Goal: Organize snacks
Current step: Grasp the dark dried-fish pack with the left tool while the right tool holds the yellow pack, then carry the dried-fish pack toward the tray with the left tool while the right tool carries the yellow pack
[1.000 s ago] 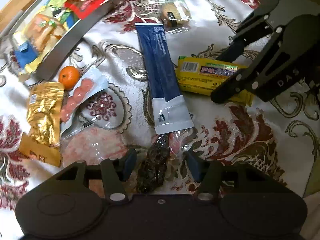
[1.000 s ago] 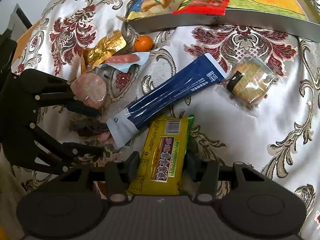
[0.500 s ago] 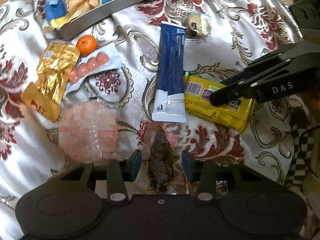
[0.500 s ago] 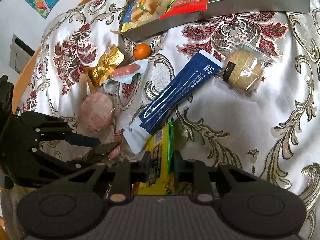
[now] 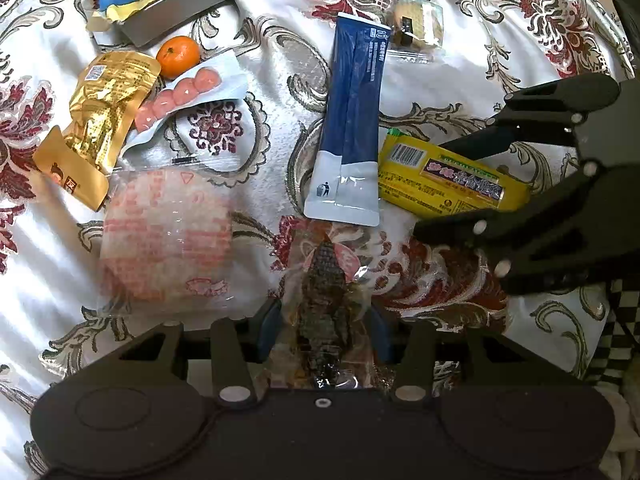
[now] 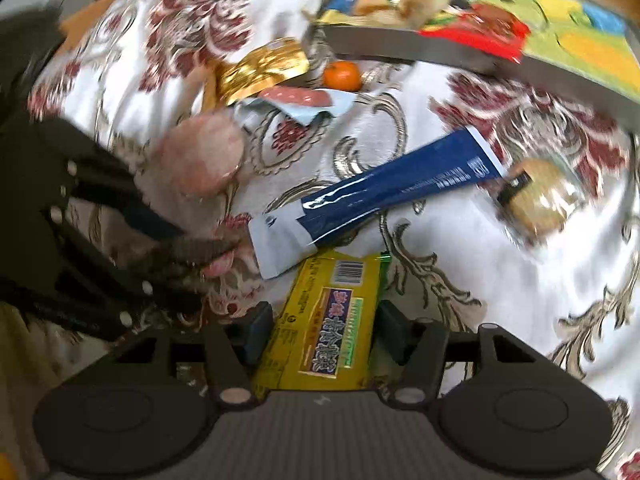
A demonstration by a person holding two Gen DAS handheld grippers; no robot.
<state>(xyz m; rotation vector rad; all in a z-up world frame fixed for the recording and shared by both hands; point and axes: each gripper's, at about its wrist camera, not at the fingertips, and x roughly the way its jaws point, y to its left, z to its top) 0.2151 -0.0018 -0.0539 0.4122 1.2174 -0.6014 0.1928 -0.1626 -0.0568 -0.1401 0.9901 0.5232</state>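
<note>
Left gripper [image 5: 323,330] clamped on dried-fish packet [image 5: 326,300], just below blue pouch [image 5: 352,120]. Right gripper [image 6: 322,332] astride yellow bar [image 6: 328,320]; closure indeterminate. Light, crinkly, slippery film: grip mid-body.

Damask-covered surface [image 5: 280,60], white with red and gold scrolls. Lying on it: grey tray [image 5: 180,16], mandarin [image 5: 178,56], gold pouch [image 5: 104,108], pink sausage pack [image 5: 180,92], round pink pack [image 5: 164,236], blue sachet [image 5: 352,120], wrapped cake [image 5: 420,24], yellow bar [image 5: 448,180], dark dried snack [image 5: 324,296].
</note>
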